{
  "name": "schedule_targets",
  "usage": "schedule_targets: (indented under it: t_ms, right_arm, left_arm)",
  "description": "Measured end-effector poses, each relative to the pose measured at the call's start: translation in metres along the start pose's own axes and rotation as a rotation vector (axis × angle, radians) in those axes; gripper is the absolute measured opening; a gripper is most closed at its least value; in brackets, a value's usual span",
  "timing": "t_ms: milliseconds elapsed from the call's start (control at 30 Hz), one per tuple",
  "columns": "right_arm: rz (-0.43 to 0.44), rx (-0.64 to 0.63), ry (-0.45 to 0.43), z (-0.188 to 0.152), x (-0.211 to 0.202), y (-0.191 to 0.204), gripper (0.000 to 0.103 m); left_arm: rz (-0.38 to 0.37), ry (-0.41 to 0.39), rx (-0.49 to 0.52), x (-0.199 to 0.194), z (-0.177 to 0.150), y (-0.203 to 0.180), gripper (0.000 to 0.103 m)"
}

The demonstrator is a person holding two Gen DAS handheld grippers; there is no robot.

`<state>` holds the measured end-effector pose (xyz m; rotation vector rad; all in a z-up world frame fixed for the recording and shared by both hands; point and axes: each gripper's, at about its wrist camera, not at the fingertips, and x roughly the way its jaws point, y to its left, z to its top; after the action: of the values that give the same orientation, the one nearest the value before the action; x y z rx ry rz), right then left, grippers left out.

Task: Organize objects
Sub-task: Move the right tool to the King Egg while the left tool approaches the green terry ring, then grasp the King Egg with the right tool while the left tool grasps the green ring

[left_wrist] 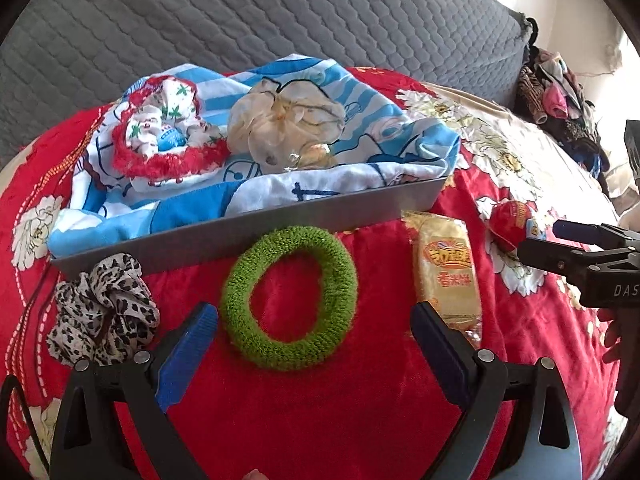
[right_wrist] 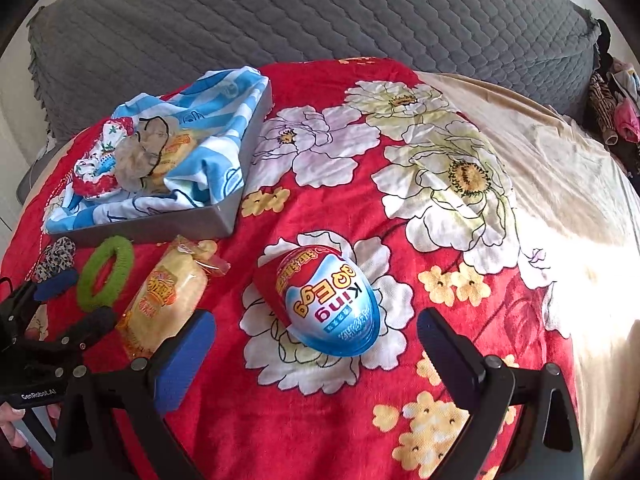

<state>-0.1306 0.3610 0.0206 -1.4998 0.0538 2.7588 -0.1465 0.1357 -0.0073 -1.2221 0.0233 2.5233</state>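
A: Your left gripper (left_wrist: 314,316) has its jaws wide and empty around the green scrunchie (left_wrist: 289,298); your right gripper (right_wrist: 316,330) gapes likewise at the King Egg (right_wrist: 324,300).

B: So little's done: two scrunchies sit in the grey tray (left_wrist: 248,228); the leopard scrunchie (left_wrist: 104,308) and rice cake packet (left_wrist: 448,272) wait on the bed.

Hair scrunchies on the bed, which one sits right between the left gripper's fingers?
The fuzzy green ring scrunchie, lying between the open left gripper fingers. The leopard-print fabric scrunchie lies outside them, and the red-trimmed one is in the grey tray.
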Motion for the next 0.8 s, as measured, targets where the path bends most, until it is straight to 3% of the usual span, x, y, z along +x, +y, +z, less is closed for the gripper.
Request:
schedule_targets:
  t_ms: [567,800]
  right_arm:
    - [-0.029,-0.036,0.011,0.005,0.030,-0.002,0.101]
    - [-0.025,-0.024,0.017,0.005,0.042,-0.008,0.092]
  left_arm:
    - [-0.012,0.013,-0.022,0.025,0.003,0.006,0.097]
    - [-0.033,0.007,-0.027,0.030,0.006,0.006,0.097]
